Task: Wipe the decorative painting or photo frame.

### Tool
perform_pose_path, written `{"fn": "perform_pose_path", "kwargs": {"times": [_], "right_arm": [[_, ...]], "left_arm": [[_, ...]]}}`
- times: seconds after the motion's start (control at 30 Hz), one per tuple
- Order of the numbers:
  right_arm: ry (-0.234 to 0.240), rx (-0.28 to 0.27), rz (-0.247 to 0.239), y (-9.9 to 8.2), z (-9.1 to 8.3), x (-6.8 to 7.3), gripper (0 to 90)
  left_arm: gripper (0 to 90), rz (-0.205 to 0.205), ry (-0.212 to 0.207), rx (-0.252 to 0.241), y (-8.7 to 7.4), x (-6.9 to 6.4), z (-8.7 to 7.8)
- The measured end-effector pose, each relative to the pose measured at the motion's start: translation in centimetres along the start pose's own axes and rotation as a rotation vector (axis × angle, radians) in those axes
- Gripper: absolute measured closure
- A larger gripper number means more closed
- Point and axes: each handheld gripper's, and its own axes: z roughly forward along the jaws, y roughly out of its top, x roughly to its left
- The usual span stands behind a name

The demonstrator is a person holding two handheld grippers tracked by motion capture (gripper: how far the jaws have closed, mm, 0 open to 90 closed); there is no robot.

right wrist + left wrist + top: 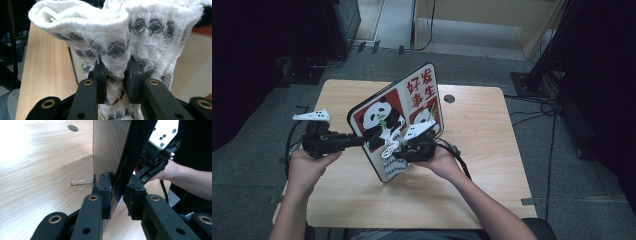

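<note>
Overhead, the left gripper (360,140) is clamped on the left edge of the panda board (399,117), which stands tilted on its lower edge near the middle of the wooden table (482,150), while the right gripper (393,151) pinches a bunched white cloth (389,148) against the board's printed face. Bare tabletop lies open on every side of the board, widest toward the right edge and the far corners by the round hole (449,98). Grey carpet (562,170) with loose cables (537,107) surrounds the table, and dark equipment stands at both sides.
</note>
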Motion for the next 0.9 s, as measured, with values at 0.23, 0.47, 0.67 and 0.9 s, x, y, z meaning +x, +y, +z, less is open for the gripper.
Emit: {"fn": "perform_pose_path", "kwargs": {"times": [0.23, 0.47, 0.67, 0.9], "right_arm": [[0.005, 0.023, -0.001, -0.9, 0.5, -0.1, 76.1], [0.014, 0.057, 0.009, -1.9, 1.2, 0.0, 76.1], [0.032, 0.060, 0.034, -2.6, 1.6, -0.2, 76.8], [0.043, 0.064, 0.054, -2.8, 1.7, -0.3, 77.5]], "left_arm": [[76.6, -0.003, 0.000, 0.000, 0.0, 0.1, 0.0], [76.4, -0.004, -0.002, 0.001, 0.0, 0.0, 0.0], [76.2, -0.007, -0.005, 0.001, 0.0, 0.1, 0.0], [75.8, -0.010, -0.006, -0.002, 0.0, 0.2, 0.0]]}}
